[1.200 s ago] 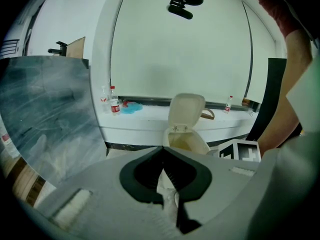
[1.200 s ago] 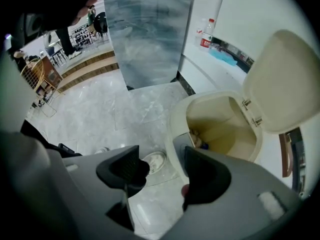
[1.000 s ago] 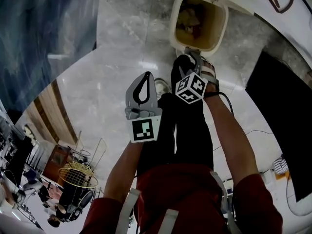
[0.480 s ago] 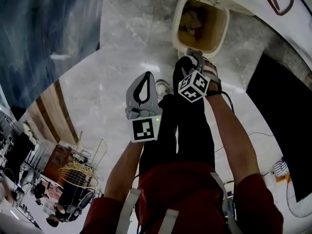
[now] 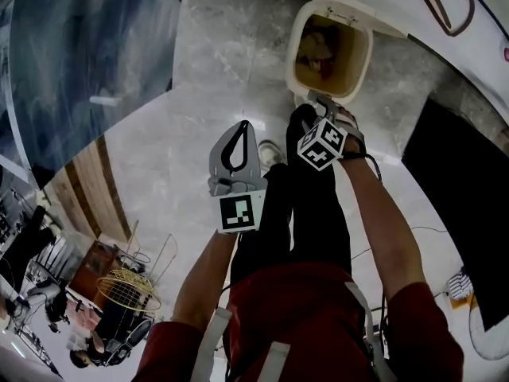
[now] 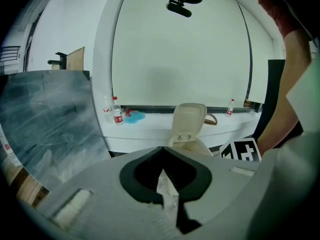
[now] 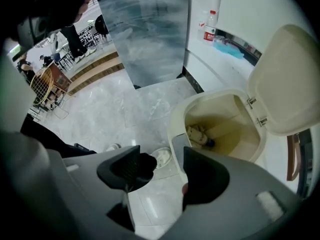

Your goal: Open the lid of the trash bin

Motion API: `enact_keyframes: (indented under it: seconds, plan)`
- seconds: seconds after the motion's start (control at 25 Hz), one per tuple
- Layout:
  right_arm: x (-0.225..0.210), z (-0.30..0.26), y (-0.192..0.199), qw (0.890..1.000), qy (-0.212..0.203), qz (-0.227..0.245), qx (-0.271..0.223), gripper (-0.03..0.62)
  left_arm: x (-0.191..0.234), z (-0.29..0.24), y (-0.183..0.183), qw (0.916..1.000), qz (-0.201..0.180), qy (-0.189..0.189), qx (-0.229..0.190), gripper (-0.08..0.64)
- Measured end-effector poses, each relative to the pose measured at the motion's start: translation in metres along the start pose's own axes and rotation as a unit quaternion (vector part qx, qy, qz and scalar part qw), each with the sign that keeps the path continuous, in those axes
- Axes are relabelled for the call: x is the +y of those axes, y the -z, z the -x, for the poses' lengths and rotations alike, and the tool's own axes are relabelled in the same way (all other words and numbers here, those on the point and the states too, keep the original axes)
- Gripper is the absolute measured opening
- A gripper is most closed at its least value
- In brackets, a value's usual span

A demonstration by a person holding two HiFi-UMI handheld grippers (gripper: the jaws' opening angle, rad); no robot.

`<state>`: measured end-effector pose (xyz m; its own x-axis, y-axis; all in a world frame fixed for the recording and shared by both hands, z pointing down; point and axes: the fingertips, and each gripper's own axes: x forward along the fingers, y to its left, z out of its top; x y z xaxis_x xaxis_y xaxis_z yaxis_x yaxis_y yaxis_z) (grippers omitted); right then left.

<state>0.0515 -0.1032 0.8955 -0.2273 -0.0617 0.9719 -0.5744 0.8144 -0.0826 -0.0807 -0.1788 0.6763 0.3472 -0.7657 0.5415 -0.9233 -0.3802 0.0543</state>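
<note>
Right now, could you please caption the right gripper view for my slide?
Right gripper, jaws open and empty, hovers over the trash bin, its lid raised.

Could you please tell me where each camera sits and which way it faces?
Head view: on the head, looking steeply down at the bin; arms and legs show.
Left gripper view: on the left claw, shut on a scrap, facing the raised lid.
Right gripper view: on the right claw, open, looking into the bin.
All share the bin.

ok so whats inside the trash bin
The lid is up. In the trash bin crumpled rubbish lies at the bottom, against stained yellowish walls. Its near inner wall is hidden behind the rim and a jaw of the right gripper.
</note>
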Motion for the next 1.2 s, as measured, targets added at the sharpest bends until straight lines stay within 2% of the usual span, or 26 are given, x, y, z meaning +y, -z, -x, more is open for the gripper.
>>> enact_keyframes:
  seconds: [0.24,0.44,0.56,0.72,0.84,1.04,1.2]
  plan:
    - [0.016,0.022,0.008,1.0,-0.005,-0.003,0.003,0.265,-0.004,0.018,-0.021,0.9997,-0.002,-0.004,-0.022,0.005]
    - [0.028,0.048,0.016,0.999,-0.002,-0.054,-0.005,0.265,-0.005,0.043,-0.035,0.9992,-0.017,-0.003,-0.036,0.005]
    - [0.04,0.072,0.019,0.998,0.006,-0.065,-0.018,0.265,-0.007,0.064,-0.047,0.9986,-0.018,-0.006,-0.05,0.005]
    - [0.052,0.111,0.005,0.994,0.03,-0.087,-0.058,0.265,-0.007,0.093,-0.051,0.9981,-0.018,-0.008,-0.059,0.005]
    - [0.056,0.141,-0.013,0.989,0.048,-0.103,-0.096,0.265,-0.004,0.108,-0.067,0.9966,-0.014,-0.012,-0.081,0.005]
    - [0.055,0.19,-0.04,0.976,0.066,-0.134,-0.158,0.265,-0.001,0.128,-0.075,0.9946,-0.007,-0.025,-0.1,0.005]
    - [0.075,0.24,-0.05,0.964,0.078,-0.146,-0.208,0.265,-0.007,0.166,-0.088,0.9925,-0.01,-0.028,-0.118,0.005]
